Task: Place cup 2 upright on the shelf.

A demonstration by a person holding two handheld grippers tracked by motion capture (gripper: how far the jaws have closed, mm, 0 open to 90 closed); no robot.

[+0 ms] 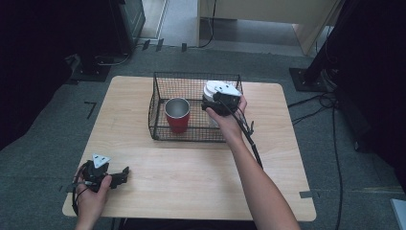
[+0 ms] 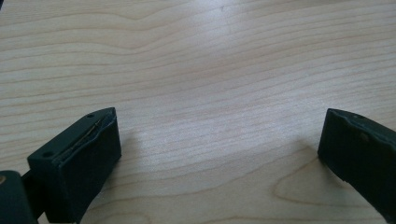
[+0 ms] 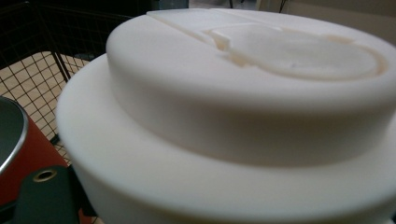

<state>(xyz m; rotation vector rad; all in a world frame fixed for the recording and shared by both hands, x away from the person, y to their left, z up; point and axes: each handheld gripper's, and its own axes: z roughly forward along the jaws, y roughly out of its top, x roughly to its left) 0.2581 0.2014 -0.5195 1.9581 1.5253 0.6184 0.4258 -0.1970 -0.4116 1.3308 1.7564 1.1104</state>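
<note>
Left gripper low at the near left corner of the wooden table, held in the left hand, pointing toward the table's middle. Jaws spread wide in the left gripper view, one black jaw at each lower corner, nothing but bare wood grain between them. Nothing gripped, nothing touched by the pads; whether the jaws rest on the board or hover just above it cannot be told.

Farther right, at the far middle of the table, a black wire basket. Inside it, on the left, a red cup with a steel-coloured inside, standing upright.

Right of the cup, over the basket's right half, the right gripper in the right hand, with a white lid at its front. In the right gripper view, that lid very close: a round stepped shape, wide brim below, raised top with a moulded tab. Jaws closed on the lid as far as they go, though mostly hidden behind it; only a bit of black gripper body at the lower left corner. Red cup just beside the lid at the left edge, basket mesh behind.
</note>
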